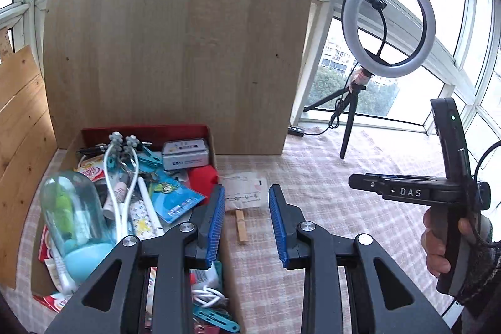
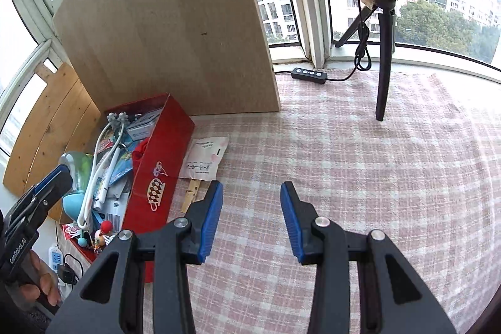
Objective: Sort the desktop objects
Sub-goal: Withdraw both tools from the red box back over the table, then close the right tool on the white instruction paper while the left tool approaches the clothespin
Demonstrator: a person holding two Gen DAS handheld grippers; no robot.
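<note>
Left gripper (image 1: 247, 221) spread and empty, poised above wooden clothespin (image 1: 241, 227) lying beside red box (image 2: 162, 152), long axis along the fingers. Right gripper (image 2: 252, 221) likewise spread, clothespin off left; left nearer.

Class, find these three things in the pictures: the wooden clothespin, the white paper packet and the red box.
wooden clothespin (image 1: 241, 227): left wrist view, middle of its body.
white paper packet (image 2: 203, 159): right wrist view, centre of its printed face.
red box (image 2: 162, 152): right wrist view, its outer side wall.
</note>
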